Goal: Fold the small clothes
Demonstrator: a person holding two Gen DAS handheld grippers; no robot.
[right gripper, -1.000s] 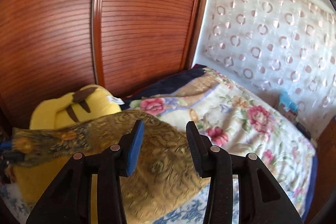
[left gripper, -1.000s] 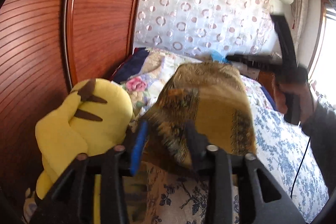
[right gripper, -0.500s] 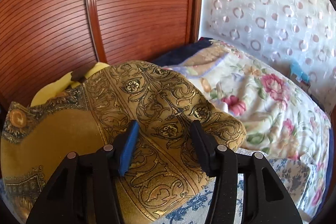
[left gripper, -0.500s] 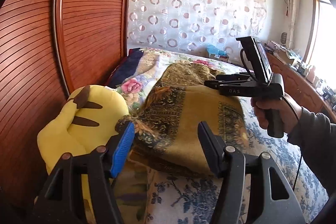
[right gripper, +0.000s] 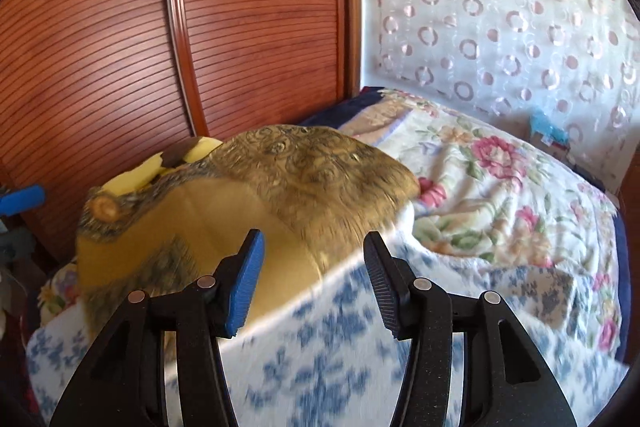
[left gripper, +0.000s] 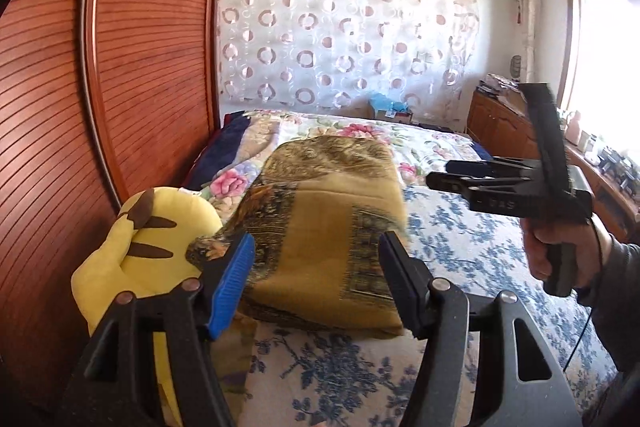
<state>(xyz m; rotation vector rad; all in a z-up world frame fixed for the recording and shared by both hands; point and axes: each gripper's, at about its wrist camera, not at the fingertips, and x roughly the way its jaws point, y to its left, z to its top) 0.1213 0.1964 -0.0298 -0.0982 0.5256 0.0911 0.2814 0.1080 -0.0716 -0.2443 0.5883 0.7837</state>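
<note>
We hold one tool in each hand, and both point at the bed with the blue and white flowered cover [left gripper: 460, 251].

The golden yellow cloth with dark swirly borders [left gripper: 320, 227] lies folded in a soft heap on that bed. In the left view it sits just past the tips of our left tool [left gripper: 316, 279], right in the middle between the two fingers. The blue-padded finger [left gripper: 230, 287] is close to the cloth's left corner, but we cannot tell if it touches. The fingers are spread wide apart and hold nothing.

In the right view the same cloth [right gripper: 248, 195] lies ahead and a bit to the left of our right tool [right gripper: 312, 279]. Its fingers are also wide apart, with nothing between them. In the left view this right tool [left gripper: 500, 187] hangs in the air to the right of the cloth, apart from it.

A yellow plush toy with brown stripes [left gripper: 152, 239] leans just beside the cloth on its left, touching it. Behind it stands a reddish brown wooden wardrobe with thin grooves [left gripper: 120, 87]. A quilt with pink flowers [right gripper: 500, 187] lies on the bed behind the cloth.
</note>
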